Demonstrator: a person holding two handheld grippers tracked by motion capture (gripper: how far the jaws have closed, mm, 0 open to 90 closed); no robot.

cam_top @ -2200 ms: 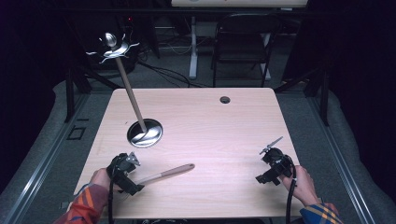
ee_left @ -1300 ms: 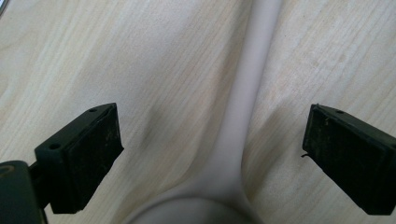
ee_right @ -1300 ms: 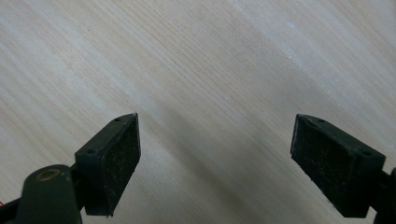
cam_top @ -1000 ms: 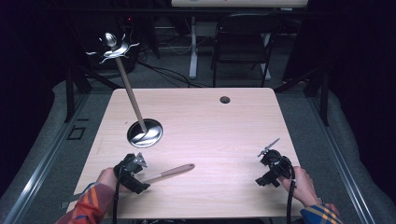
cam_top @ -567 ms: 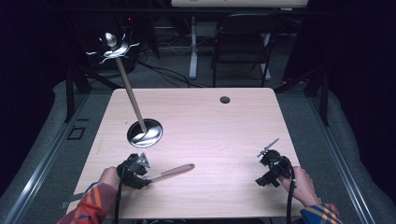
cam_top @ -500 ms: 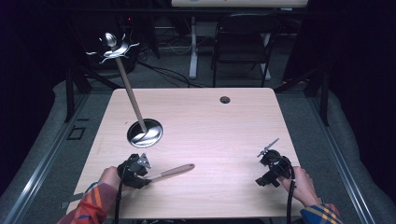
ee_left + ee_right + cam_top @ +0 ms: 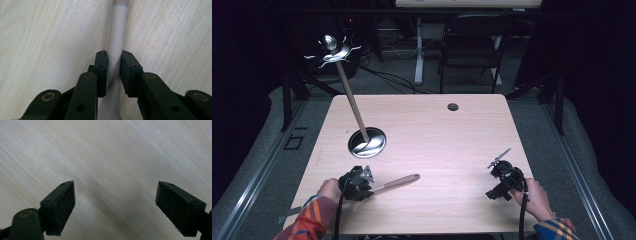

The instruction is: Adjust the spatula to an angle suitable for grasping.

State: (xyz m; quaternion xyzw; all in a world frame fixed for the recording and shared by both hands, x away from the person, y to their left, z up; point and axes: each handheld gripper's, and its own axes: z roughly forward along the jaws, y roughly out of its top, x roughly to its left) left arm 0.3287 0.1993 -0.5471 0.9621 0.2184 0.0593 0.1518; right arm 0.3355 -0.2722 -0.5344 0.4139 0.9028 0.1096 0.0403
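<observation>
The wooden handle lies flat on the table near its front left edge, and it is clamped at its near end by the left gripper, whose jaws have just been closing onto it, while the right gripper is held wide open over bare tabletop. Because the handle is gripped so close to one end, it could be levered down or twisted out between the pads when lifted. No brand, label or writing can be read.
</observation>
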